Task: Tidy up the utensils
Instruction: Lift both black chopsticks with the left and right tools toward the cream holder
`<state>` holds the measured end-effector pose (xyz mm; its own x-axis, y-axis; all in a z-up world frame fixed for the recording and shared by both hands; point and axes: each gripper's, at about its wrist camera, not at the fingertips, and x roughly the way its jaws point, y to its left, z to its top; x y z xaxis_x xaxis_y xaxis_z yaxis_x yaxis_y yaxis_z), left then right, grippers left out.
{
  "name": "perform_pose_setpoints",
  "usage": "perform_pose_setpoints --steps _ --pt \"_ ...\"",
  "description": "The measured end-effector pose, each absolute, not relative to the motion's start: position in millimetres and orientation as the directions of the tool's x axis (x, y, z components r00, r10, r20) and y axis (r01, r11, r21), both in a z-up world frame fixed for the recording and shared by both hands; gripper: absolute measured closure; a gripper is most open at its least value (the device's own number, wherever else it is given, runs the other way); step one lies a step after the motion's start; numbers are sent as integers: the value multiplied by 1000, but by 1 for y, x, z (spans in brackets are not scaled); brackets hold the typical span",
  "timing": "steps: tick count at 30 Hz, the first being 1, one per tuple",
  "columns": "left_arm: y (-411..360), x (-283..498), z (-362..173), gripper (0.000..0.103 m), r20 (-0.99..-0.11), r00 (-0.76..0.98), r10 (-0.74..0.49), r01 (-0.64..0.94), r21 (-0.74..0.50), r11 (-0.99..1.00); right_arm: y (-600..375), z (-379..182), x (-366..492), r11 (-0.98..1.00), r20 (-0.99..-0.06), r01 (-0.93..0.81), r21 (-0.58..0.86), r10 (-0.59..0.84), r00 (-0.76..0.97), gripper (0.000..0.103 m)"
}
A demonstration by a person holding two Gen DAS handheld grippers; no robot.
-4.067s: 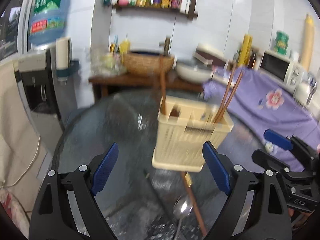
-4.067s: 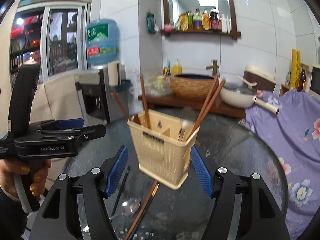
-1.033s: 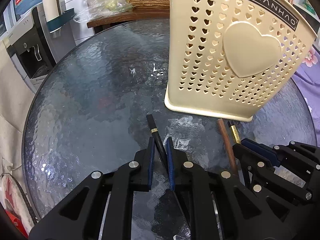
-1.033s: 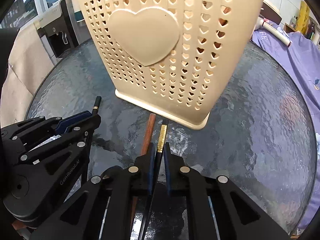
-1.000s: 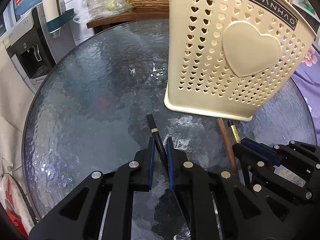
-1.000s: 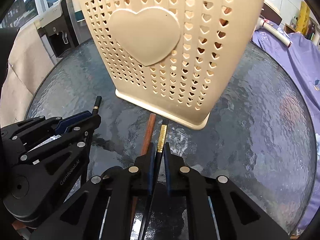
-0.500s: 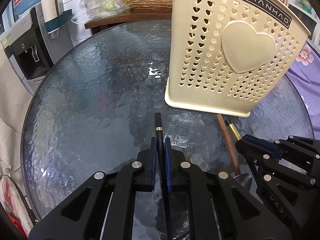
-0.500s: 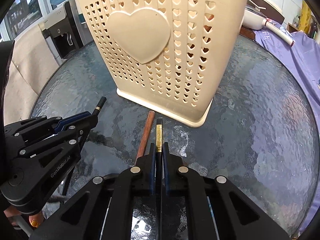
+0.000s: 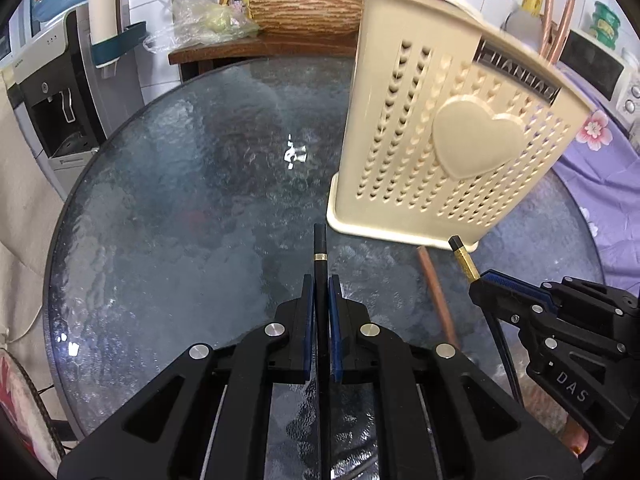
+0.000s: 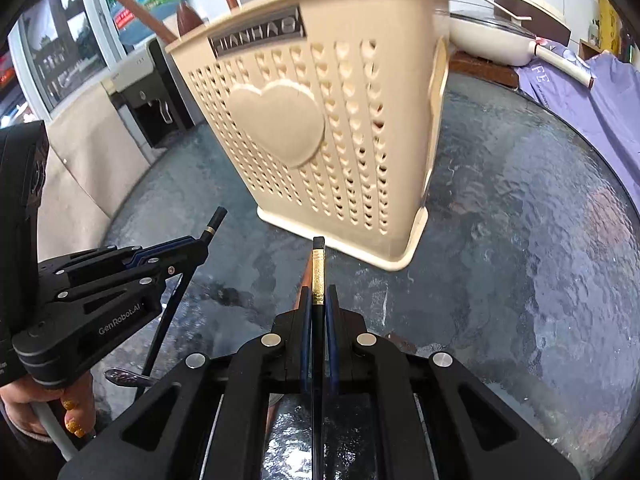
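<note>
Both claws have just clamped and lifted: your left claw (image 9: 320,286) pinches a black chopstick (image 9: 319,248), your right claw (image 10: 319,296) its gold-banded twin (image 10: 318,266) (caddy (image 9: 452,136) next).

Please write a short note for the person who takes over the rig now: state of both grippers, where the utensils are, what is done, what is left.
Left gripper: shut on a thin black utensil handle with a narrow gold ring.
Right gripper: shut on a black chopstick with a long gold band.
Both held ends point at the cream holder standing on the glass table.
Done: several chopsticks and a brown utensil already stand in the holder.
Left: put both held pieces in the holder, then the brown chopstick lying beside its base, and the spoon on the table.
</note>
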<state>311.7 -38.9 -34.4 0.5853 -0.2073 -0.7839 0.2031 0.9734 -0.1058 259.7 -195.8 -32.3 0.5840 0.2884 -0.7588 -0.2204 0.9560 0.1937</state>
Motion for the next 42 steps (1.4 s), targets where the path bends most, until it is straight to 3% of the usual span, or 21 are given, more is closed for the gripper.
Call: perform_pose_setpoints --steps 6,18,27,42 --pt "-33 296 -7 96 -738 630 -240 219 -127 967 -207 -12 250 930 -696 -253 268 368 617 96" --pt "-19 254 50 95 -638 712 -294 265 -143 954 -214 52 209 894 -557 -369 253 447 700 96" --pt "-19 221 84 96 -575 751 -326 323 -111 940 -225 77 185 866 -528 -431 254 497 688 96" --pt "-18 207 96 96 -554 762 -336 345 -93 934 -227 89 166 862 -524 -458 219 500 690 96"
